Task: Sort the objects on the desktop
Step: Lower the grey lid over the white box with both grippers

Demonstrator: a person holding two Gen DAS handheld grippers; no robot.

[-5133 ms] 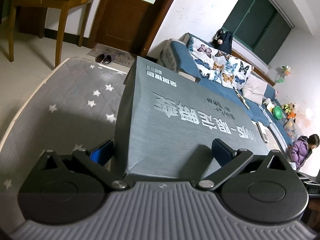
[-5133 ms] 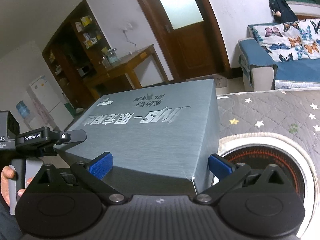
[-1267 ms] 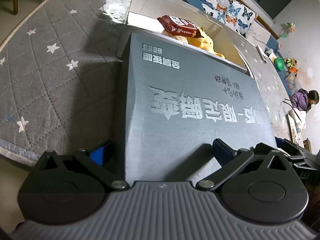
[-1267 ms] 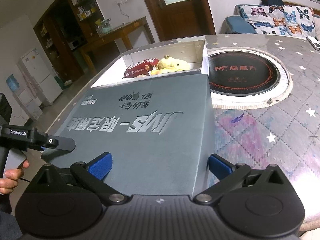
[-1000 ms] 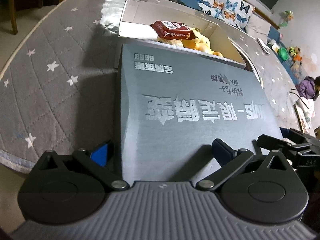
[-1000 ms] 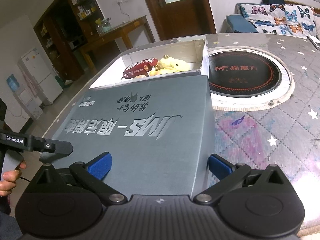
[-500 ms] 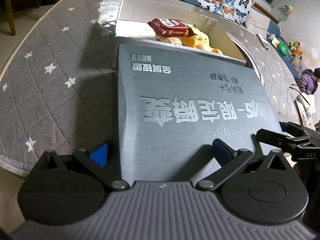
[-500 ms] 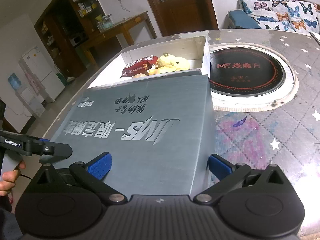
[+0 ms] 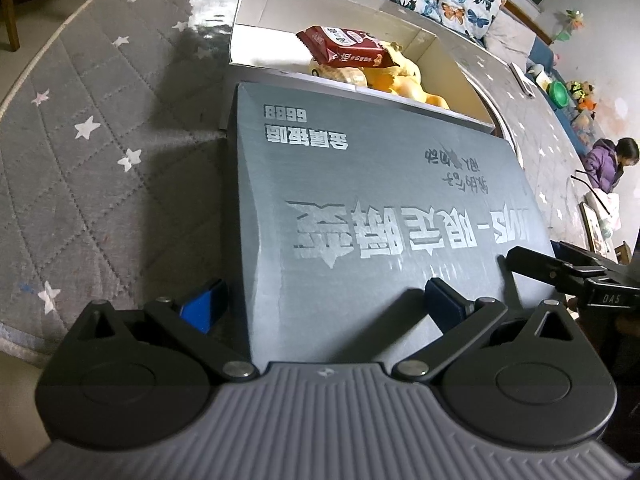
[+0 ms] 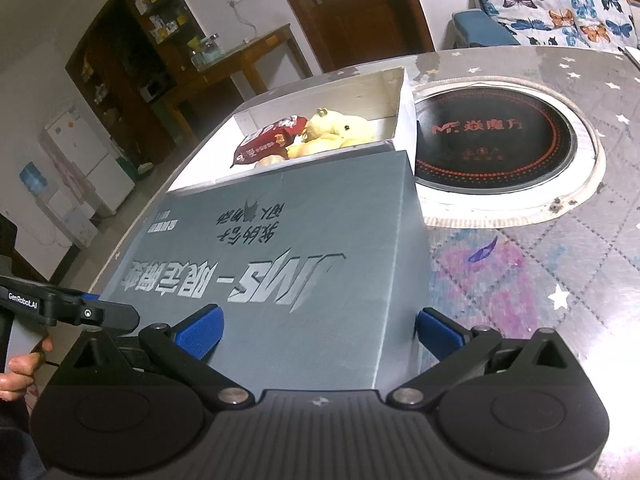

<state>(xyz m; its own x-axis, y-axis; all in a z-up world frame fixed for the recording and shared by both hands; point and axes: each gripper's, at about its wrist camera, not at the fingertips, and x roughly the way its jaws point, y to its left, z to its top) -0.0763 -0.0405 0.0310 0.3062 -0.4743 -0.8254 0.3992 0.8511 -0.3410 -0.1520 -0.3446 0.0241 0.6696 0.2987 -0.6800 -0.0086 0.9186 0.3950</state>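
A large grey box lid [image 9: 372,204] with silver lettering is held by both grippers over the near half of an open white box [image 9: 264,4]. My left gripper [image 9: 324,304] is shut on the lid's left near corner. My right gripper [image 10: 316,328] is shut on its right near corner, lid [image 10: 280,248] between the blue pads. Inside the white box [image 10: 400,100] lie a red snack packet [image 9: 344,48] and a yellow plush toy [image 9: 404,80], also seen in the right wrist view: packet [image 10: 268,140], toy [image 10: 340,128].
The box stands on a round table with a grey star-patterned cover [image 9: 92,132]. A built-in black induction hob [image 10: 492,140] lies right of the box. A sofa [image 10: 560,12], a wooden door and a side table stand behind. A person [image 9: 608,160] sits at far right.
The lid came down from high in the air toward the table and has slid forward over the white box, covering more of its opening. Both grippers kept their hold.
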